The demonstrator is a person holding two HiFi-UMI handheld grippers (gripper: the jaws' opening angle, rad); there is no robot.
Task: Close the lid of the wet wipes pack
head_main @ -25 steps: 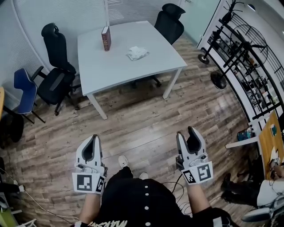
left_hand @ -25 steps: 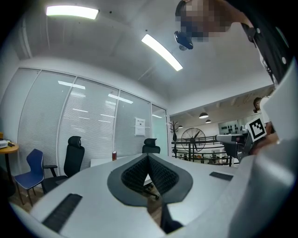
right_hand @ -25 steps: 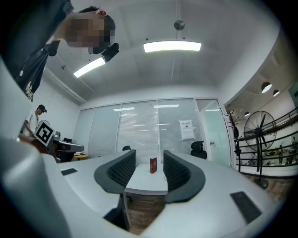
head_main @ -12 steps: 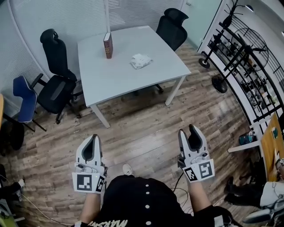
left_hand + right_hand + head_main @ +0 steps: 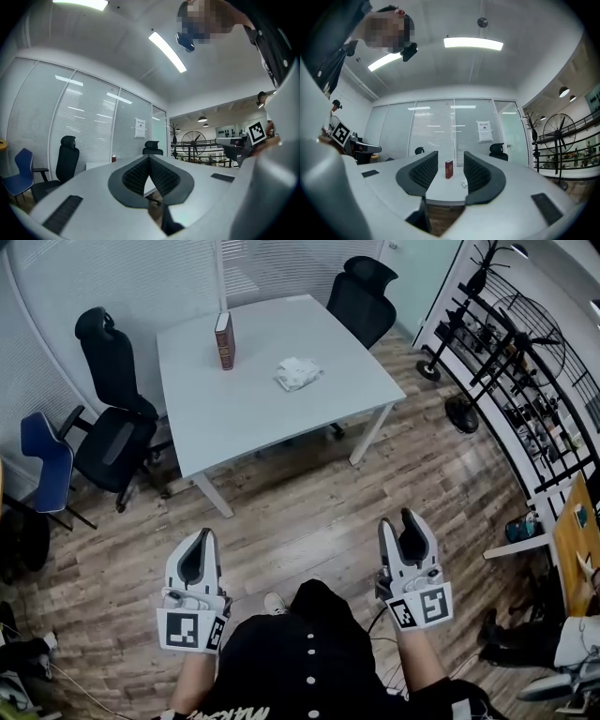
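The wet wipes pack (image 5: 298,373) is a small white crumpled packet lying on the white table (image 5: 244,399), right of an upright dark red book (image 5: 224,340). Both grippers are held low in front of the person's body, over the wooden floor and far from the table. My left gripper (image 5: 201,534) has its fingertips touching and holds nothing; its own view shows the pads meeting at the tip (image 5: 149,158). My right gripper (image 5: 397,519) stands open and empty. Between its jaws (image 5: 451,153) the book (image 5: 449,169) and the wipes pack (image 5: 464,184) show far ahead.
Black office chairs stand at the table's left (image 5: 112,352) and far right corner (image 5: 362,289); a blue chair (image 5: 49,454) is further left. A floor fan (image 5: 462,409) and a black wire rack (image 5: 525,362) line the right side. Wooden floor (image 5: 300,493) lies between me and the table.
The person has stepped toward the table, so the table and chairs have shifted a little in the head view. Both grippers keep the same pose in front of the body.
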